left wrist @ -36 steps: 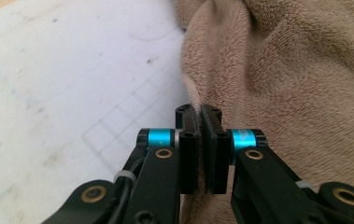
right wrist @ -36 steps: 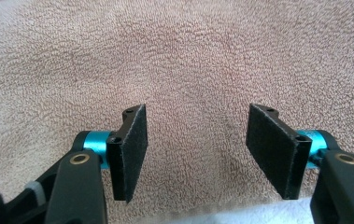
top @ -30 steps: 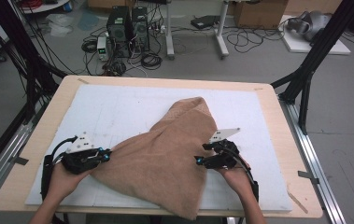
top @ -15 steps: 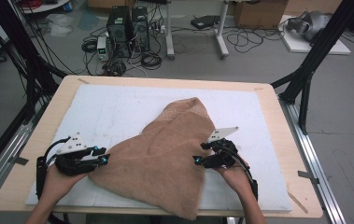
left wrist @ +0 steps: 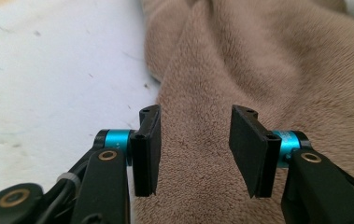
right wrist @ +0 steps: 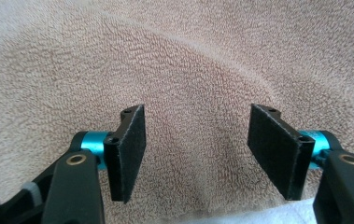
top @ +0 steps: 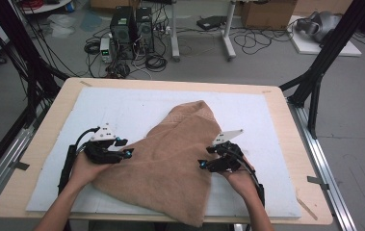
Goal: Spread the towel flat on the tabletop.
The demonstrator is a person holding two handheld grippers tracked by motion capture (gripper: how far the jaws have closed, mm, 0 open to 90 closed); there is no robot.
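Mid-fold: left tool point(top: 128, 153), jaws just opening, and gaping right tool point(top: 201, 164) flank the towel point(top: 170, 163); regripping comes next.

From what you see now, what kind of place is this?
Probably a lab or workshop for recording, not a home: computer towers and loose cables on a bare floor, black frame poles around a table holding a towel.

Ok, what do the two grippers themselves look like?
Both the left gripper and the right gripper are black, with flat black pads, blue collars behind them, brass-coloured pivots, a grey three-cornered top plate and a trailing black cable. Forearms are bare.
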